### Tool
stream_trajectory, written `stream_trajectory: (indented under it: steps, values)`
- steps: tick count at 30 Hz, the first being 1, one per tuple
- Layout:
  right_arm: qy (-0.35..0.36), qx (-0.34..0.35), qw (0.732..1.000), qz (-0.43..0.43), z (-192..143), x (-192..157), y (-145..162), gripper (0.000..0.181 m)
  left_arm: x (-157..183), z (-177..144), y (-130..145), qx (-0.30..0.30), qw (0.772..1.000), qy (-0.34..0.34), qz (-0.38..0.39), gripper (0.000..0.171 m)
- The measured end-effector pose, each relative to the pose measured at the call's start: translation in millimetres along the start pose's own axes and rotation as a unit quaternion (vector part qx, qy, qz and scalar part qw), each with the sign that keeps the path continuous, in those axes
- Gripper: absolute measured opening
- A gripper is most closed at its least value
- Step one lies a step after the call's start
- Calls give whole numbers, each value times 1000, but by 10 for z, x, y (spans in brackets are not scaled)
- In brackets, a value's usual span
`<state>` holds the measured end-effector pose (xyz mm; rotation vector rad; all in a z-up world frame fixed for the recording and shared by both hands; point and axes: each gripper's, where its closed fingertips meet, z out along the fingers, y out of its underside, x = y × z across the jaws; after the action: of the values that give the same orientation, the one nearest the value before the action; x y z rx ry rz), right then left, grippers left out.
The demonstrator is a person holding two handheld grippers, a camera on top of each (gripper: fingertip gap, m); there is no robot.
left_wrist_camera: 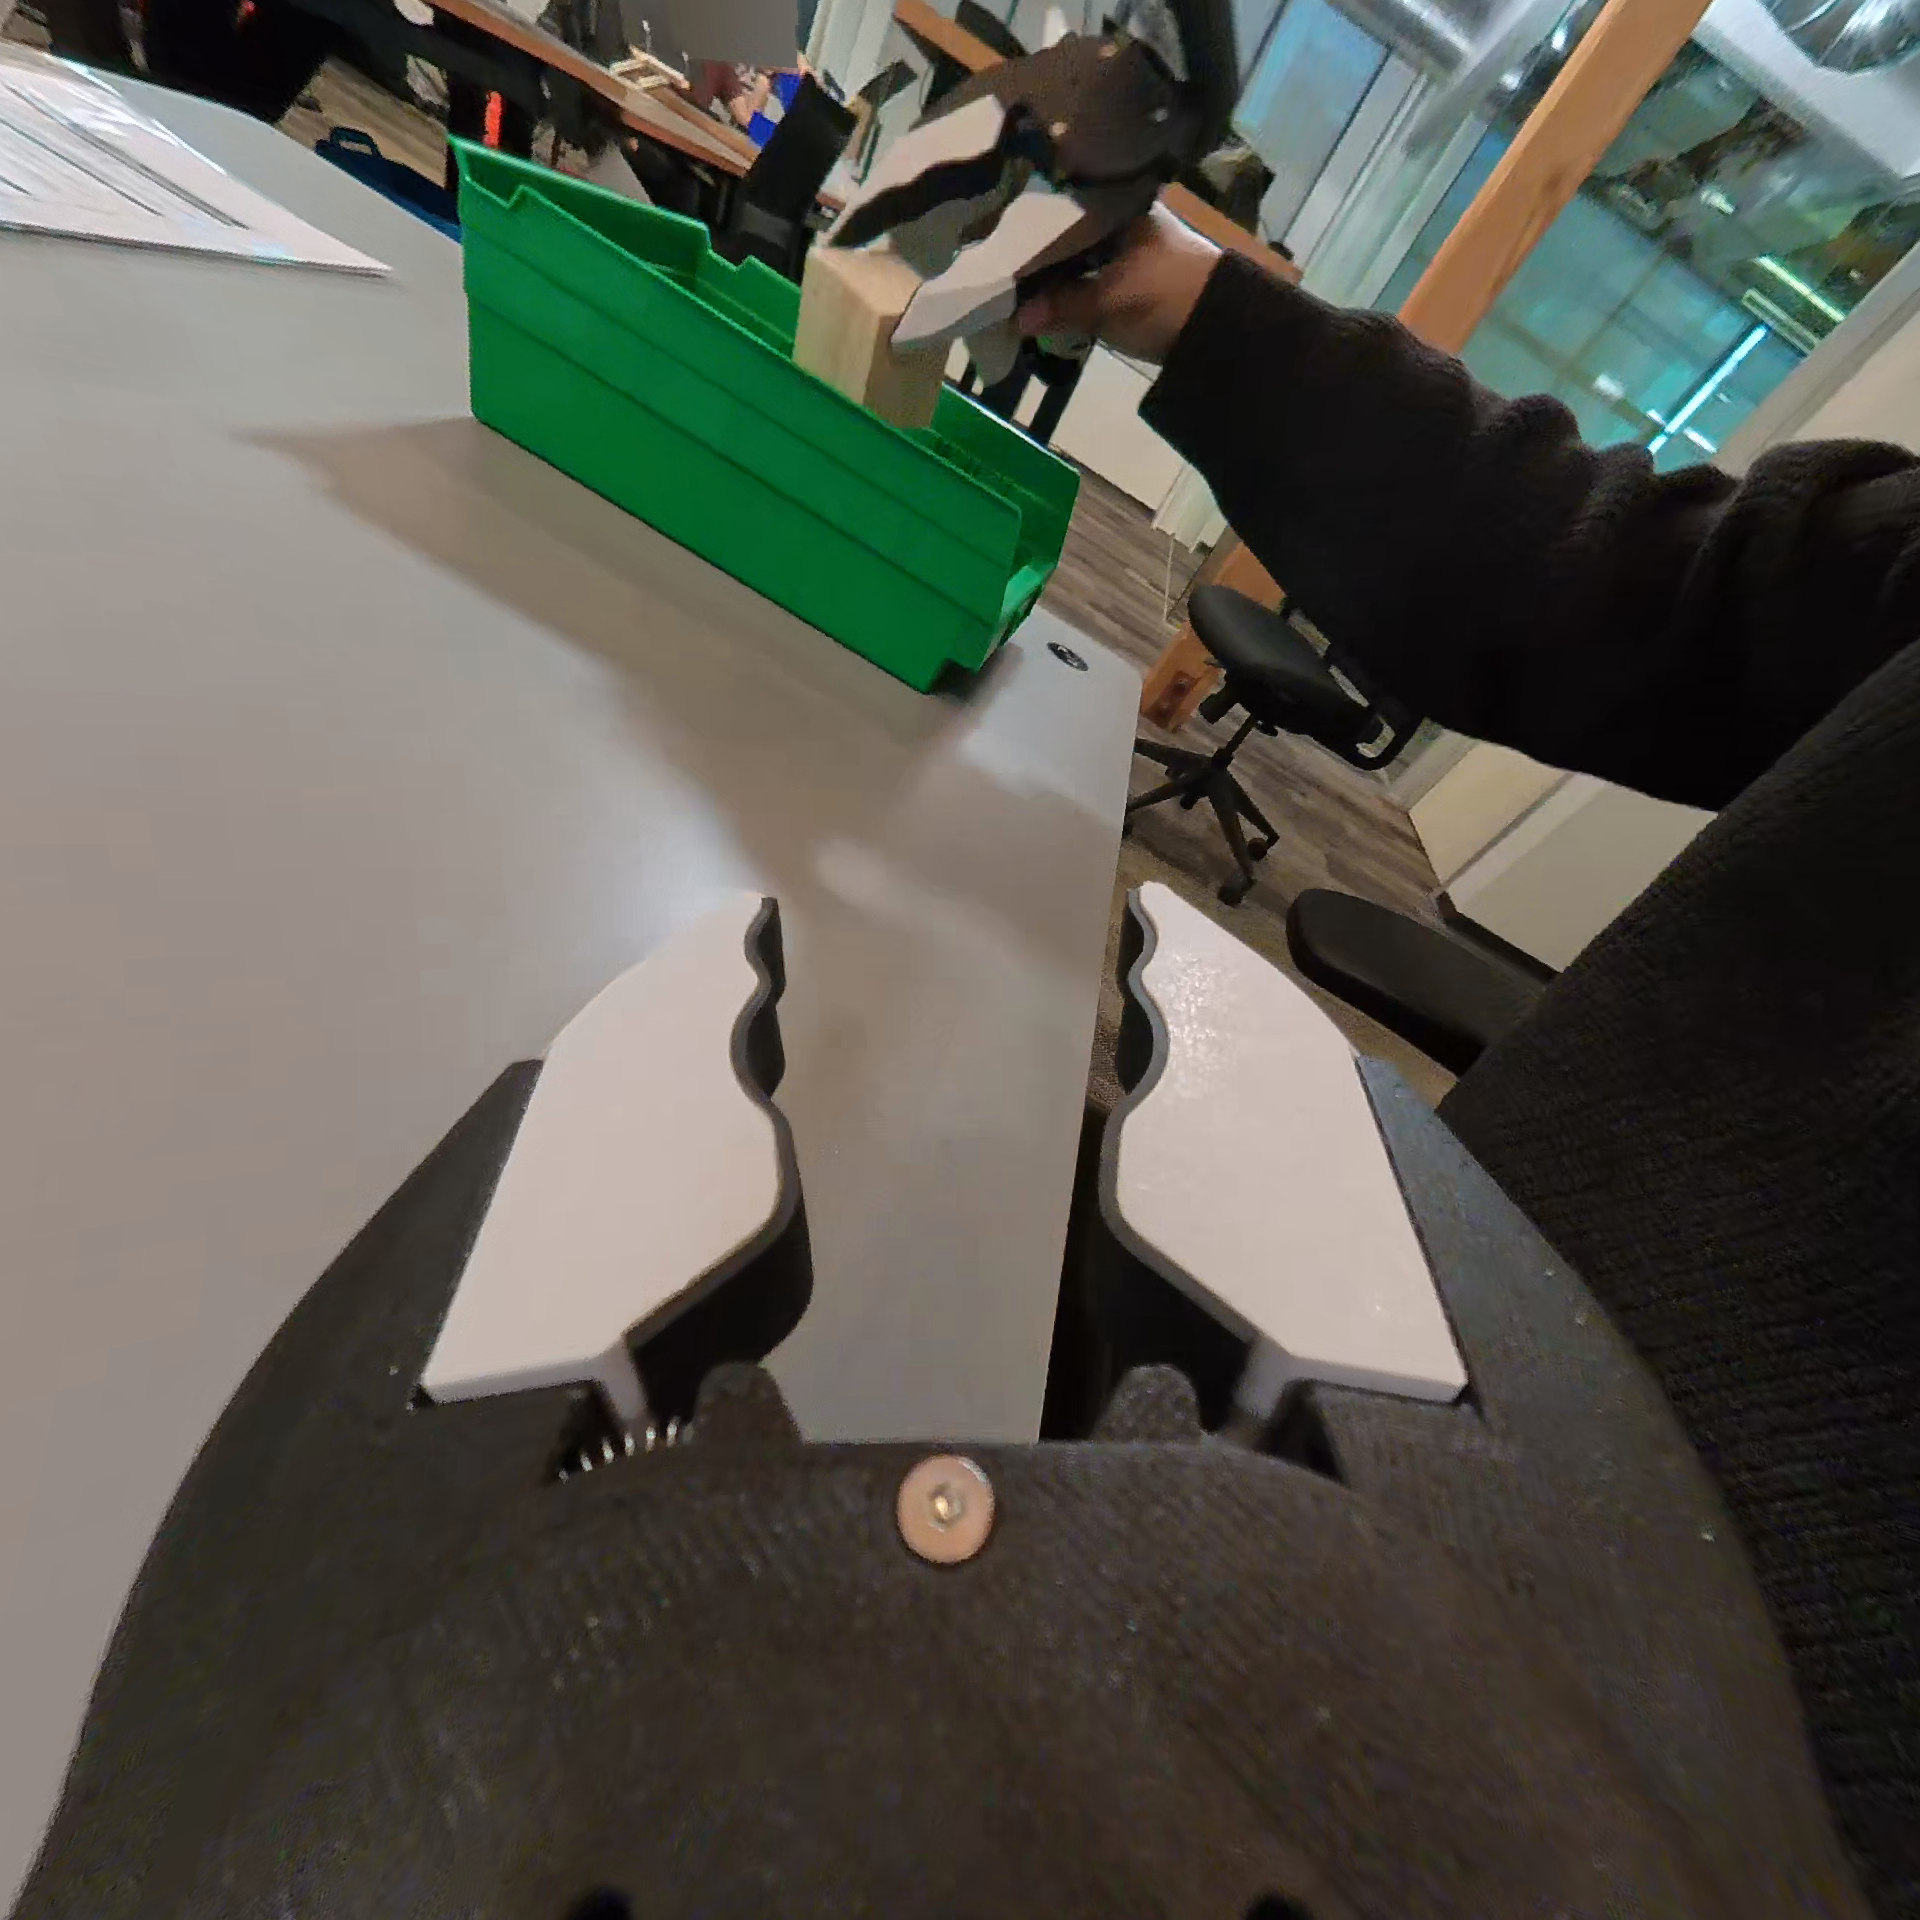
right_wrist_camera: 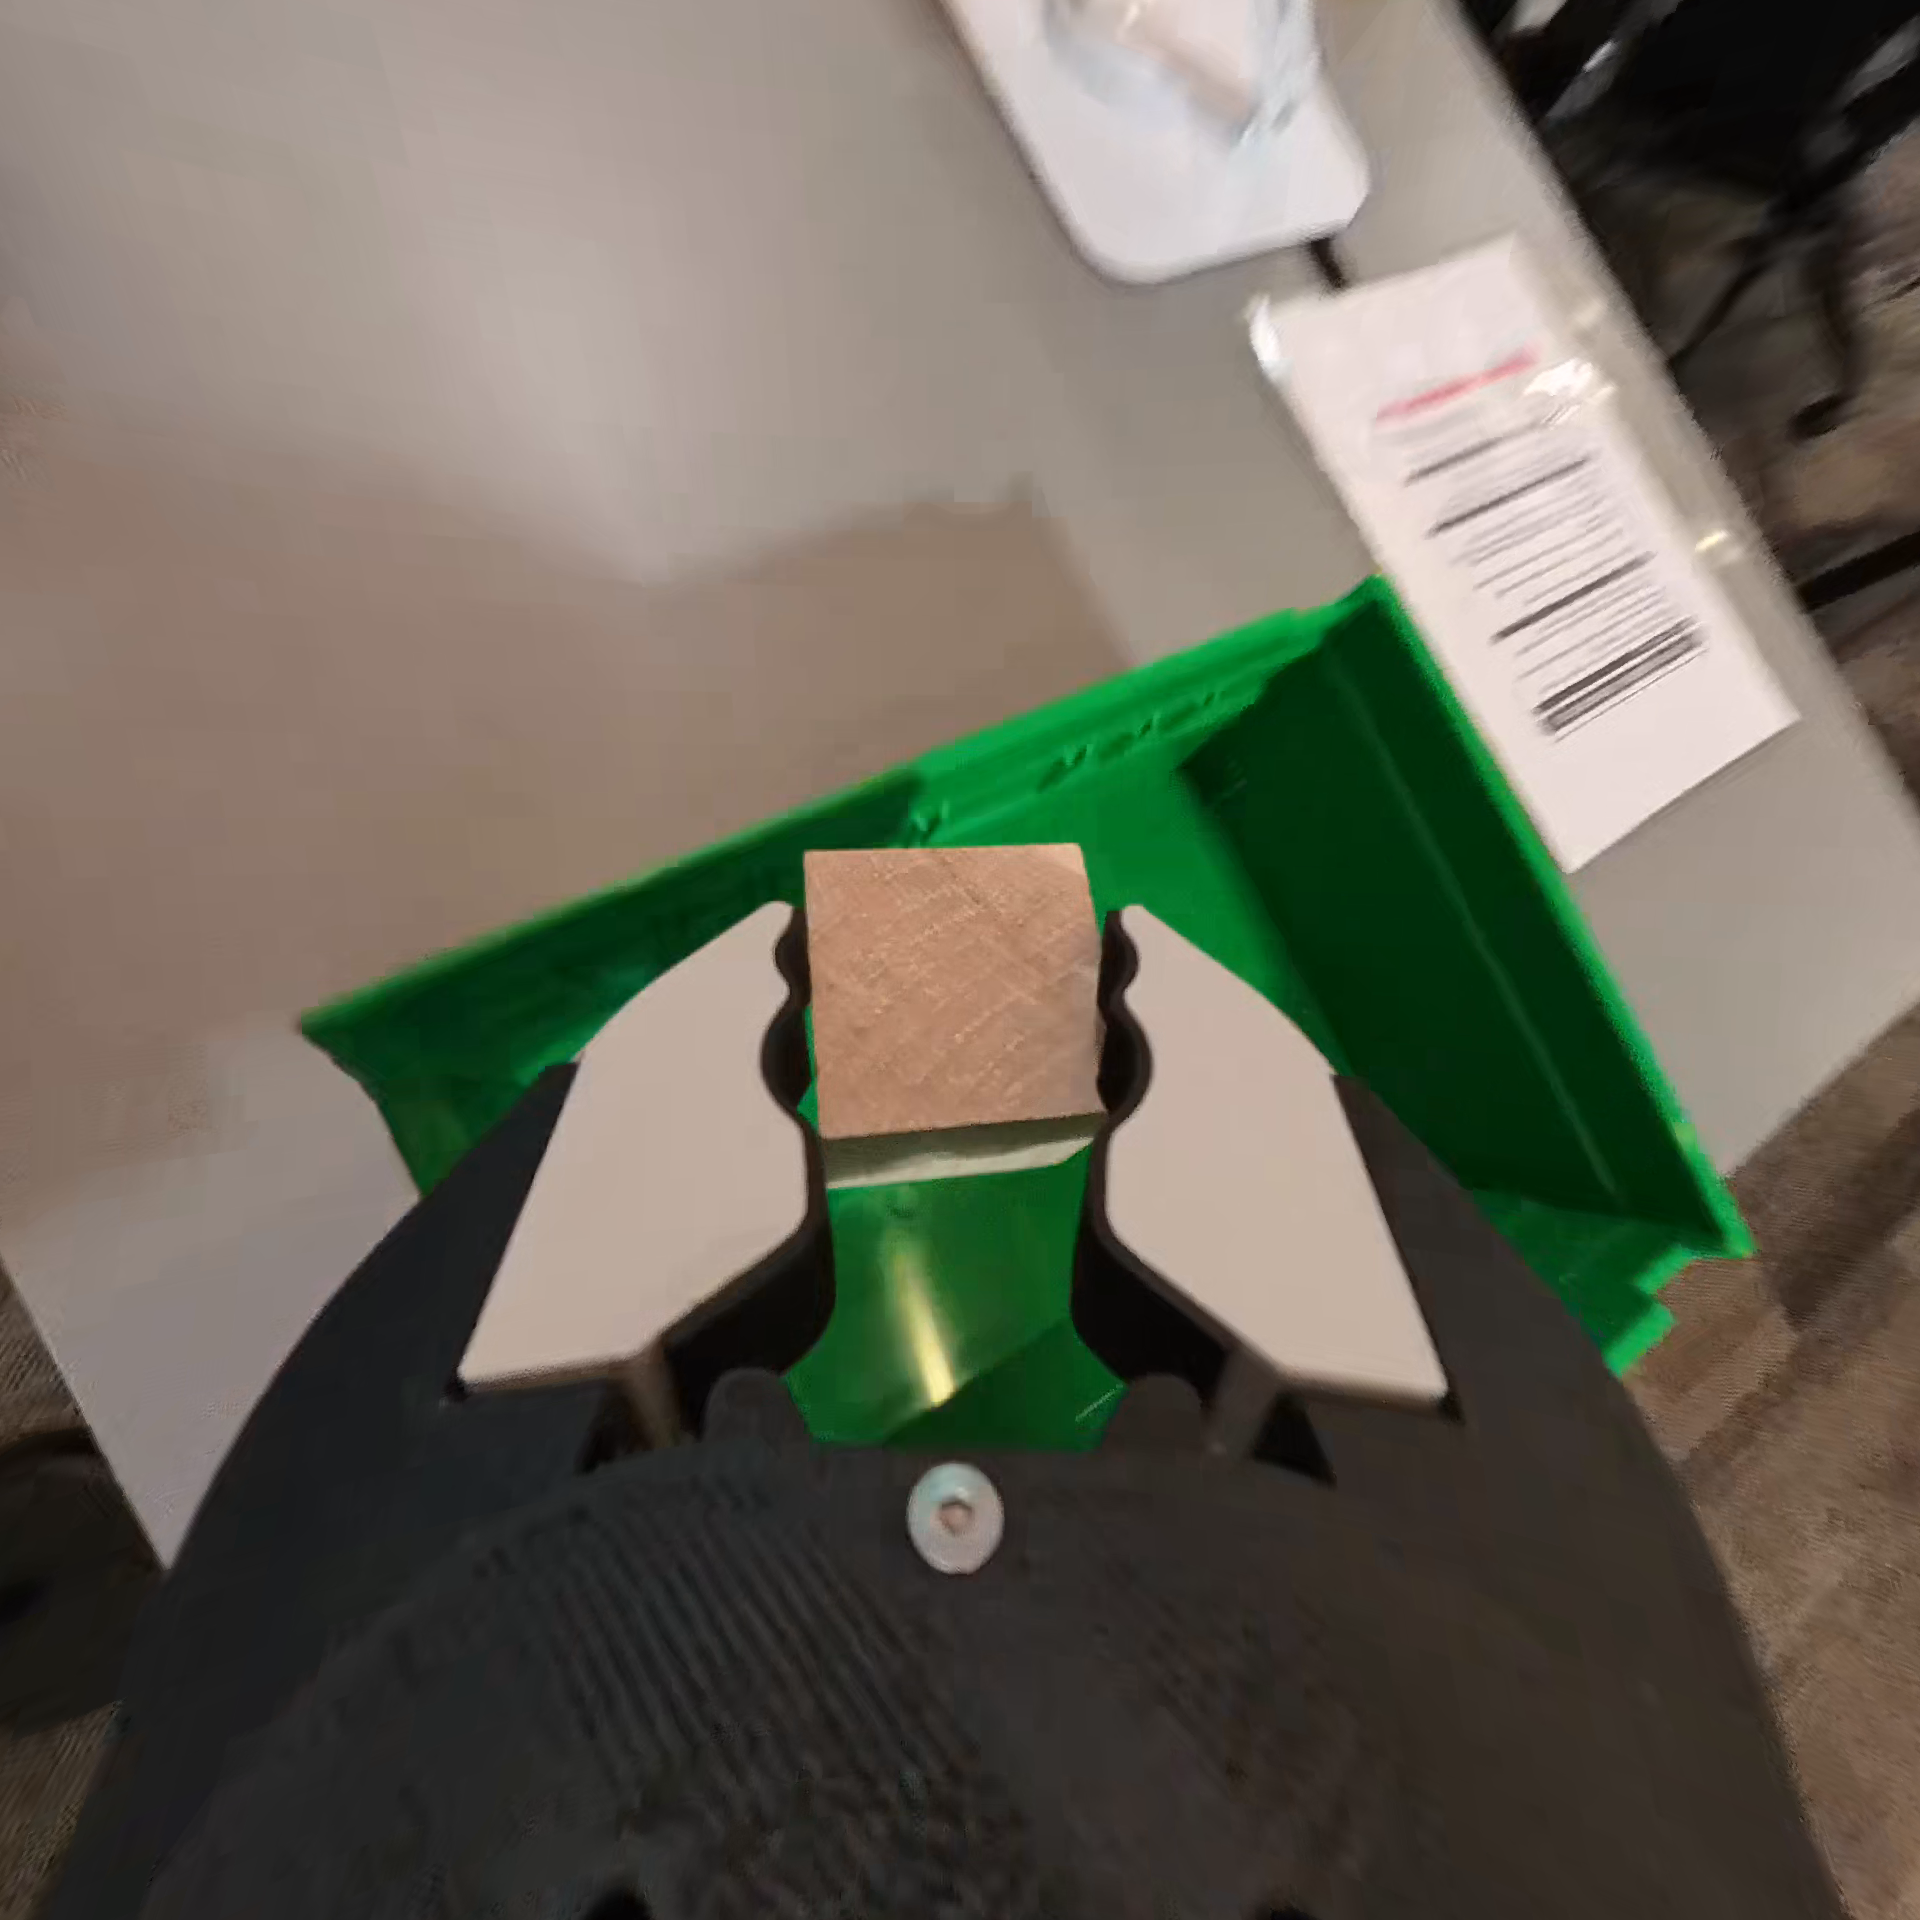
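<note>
The right gripper [right_wrist_camera: 951, 997] clamps a wooden block [right_wrist_camera: 951, 992] above the green plastic bin [right_wrist_camera: 1382, 935] at frame centre. The left gripper [left_wrist_camera: 951, 966], fingers apart and empty, hovers over the grey table [left_wrist_camera: 312, 727] at lower frame.

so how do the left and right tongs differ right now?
Left tongs: open and empty. Right tongs: shut on a wooden block.
Left tongs sit low over the grey table near its edge. Right tongs are raised over the green bin, block partly inside.
Both have white fingers on black bodies.
</note>
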<state>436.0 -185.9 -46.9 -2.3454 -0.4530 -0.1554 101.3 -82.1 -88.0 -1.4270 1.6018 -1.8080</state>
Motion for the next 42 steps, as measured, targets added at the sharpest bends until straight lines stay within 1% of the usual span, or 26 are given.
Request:
stream_trajectory:
  steps: [2, 4, 7, 9, 11, 13, 19, 21, 24, 26, 29, 32, 34, 36, 38, 42]
  values:
    - [-34, -31, 999, -7, 186, 43, 237, 55, -9, 35, 31, 2, 1000, -7, -8, 63]
    - [-58, -35, 997, -19, 337, 56, 360, 55, -22, 69, 40, 17, 999, -11, -30, 61]
    - [-82, -1, 996, -27, 489, 48, 344, 55, 17, 134, 42, 33, 998, 2, -62, 58]
    - [-97, 32, 994, -35, 545, 22, 271, 55, 34, 188, 65, 21, 998, 6, -64, 55]
    - [-128, 47, 990, -40, 577, -50, 239, 55, 34, 251, 80, 5, 998, 3, -57, 55]
    - [-157, 51, 985, -49, 599, -118, 240, 55, 59, 322, 92, -18, 998, 9, -53, 55]
    - [-188, 31, 978, -80, 657, -213, 360, 55, 121, 528, 81, -59, 996, 34, -53, 54]
    - [-174, 24, 980, -90, 696, -194, 390, 54, 126, 586, 91, -66, 996, 38, -56, 54]
    - [-136, 46, 985, -101, 701, -118, 331, 58, 127, 655, 116, -73, 994, 41, -64, 54]
    - [-134, 53, 985, -93, 647, -109, 303, 63, 130, 681, 129, -75, 994, 41, -68, 54]
    - [-149, 35, 985, -80, 561, -154, 361, 70, 125, 695, 149, -78, 994, 38, -71, 54]
    - [-140, -6, 987, -80, 550, -165, 527, 78, 112, 701, 156, -77, 993, 36, -77, 54]
    - [-126, -35, 988, -83, 572, -139, 655, 76, 105, 710, 158, -74, 993, 37, -83, 53]
    - [-109, -52, 989, -89, 605, -98, 750, 68, 108, 719, 163, -74, 993, 39, -87, 53]
    - [-100, -44, 990, -93, 616, -78, 732, 58, 115, 726, 176, -77, 992, 40, -88, 53]
    - [-111, -41, 988, -98, 624, -75, 722, 57, 113, 717, 182, -84, 993, 37, -80, 53]
